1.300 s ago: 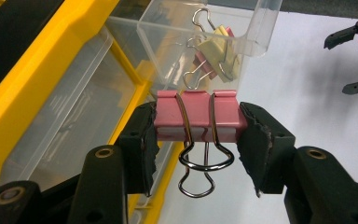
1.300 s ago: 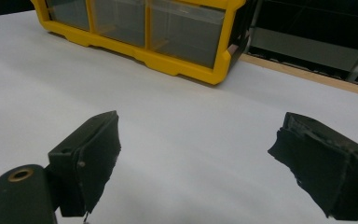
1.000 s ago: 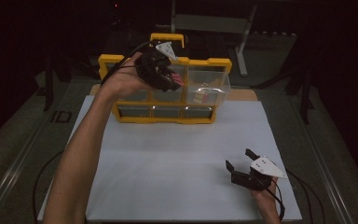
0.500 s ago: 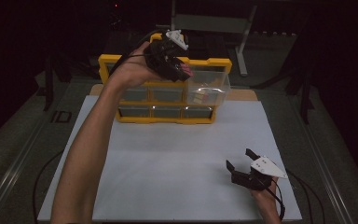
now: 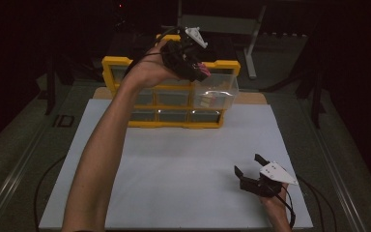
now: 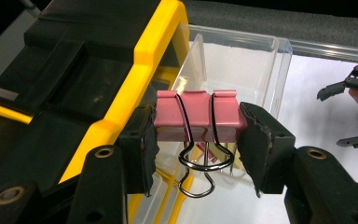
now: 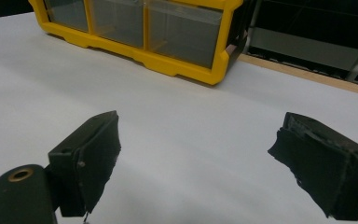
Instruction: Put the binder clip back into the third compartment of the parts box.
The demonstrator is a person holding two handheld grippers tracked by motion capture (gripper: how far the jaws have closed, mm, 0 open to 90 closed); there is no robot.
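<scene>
Left claw (image 6: 196, 140) grips pink binder clip (image 6: 196, 116) by its stiff, light body ends — secure hold, wire loops dangle over open clear drawer (image 6: 256, 65). Right claw (image 7: 200, 163) open — idle above tabletop (image 7: 168, 140).

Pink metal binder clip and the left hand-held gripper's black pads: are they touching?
Touching. The left gripper view shows the pink metal binder clip squeezed between both pads of the left hand-held gripper, no gap either side.

The left tool (image 5: 198, 72) is raised at twelve o'clock over the yellow drawer cabinet (image 5: 166, 96), something pink in its jaws, above a pulled-out clear drawer (image 5: 216, 92). The right tool (image 5: 251, 166) rests open-jawed on the white bench (image 5: 174, 164) at five o'clock.
</scene>
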